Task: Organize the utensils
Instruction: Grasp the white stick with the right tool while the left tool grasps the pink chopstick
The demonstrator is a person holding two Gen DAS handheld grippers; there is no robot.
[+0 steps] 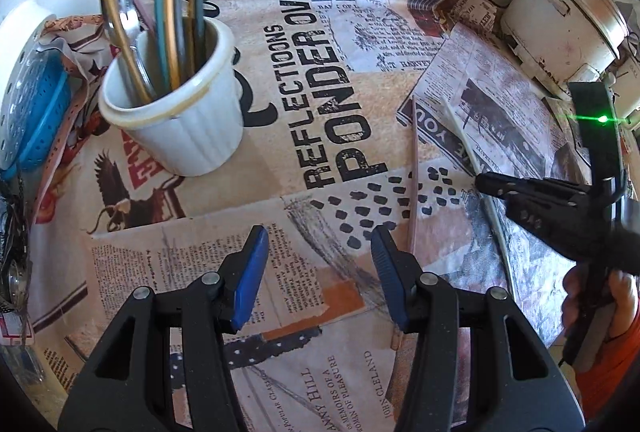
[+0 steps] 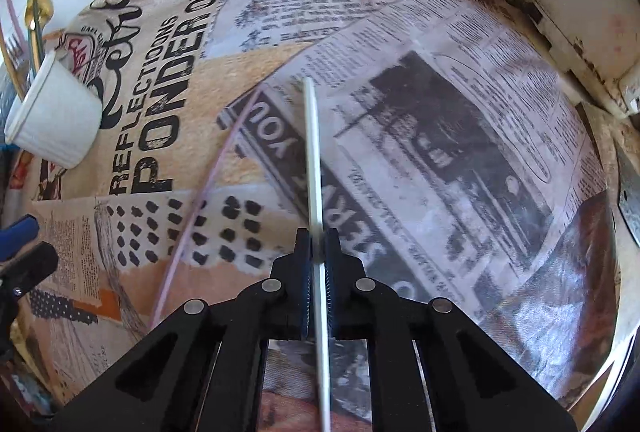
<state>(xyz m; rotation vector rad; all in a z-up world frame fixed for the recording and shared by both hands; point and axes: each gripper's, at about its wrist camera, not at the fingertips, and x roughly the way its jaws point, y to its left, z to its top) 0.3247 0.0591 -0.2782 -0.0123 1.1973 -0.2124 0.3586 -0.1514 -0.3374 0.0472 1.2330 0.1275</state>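
A white ribbed cup [image 1: 180, 107] stands at the table's left, holding several long-handled utensils [image 1: 168, 11]; it also shows in the right wrist view [image 2: 56, 127]. My right gripper [image 2: 318, 244] is shut on a white stick-like utensil [image 2: 312, 135] that points away along the newspaper-print cloth. In the left wrist view the right gripper [image 1: 486, 183] holds this white utensil [image 1: 460, 125] at the right. A thin pink stick [image 2: 204, 199] lies on the cloth left of it, also seen in the left wrist view [image 1: 414, 191]. My left gripper [image 1: 318, 252] is open and empty over the cloth.
A white appliance [image 1: 560, 23] with a cord stands at the back right. A blue perforated strainer [image 1: 36, 119] lies at the left edge beyond the cup. The table [image 2: 520, 272] is round and covered by printed cloth.
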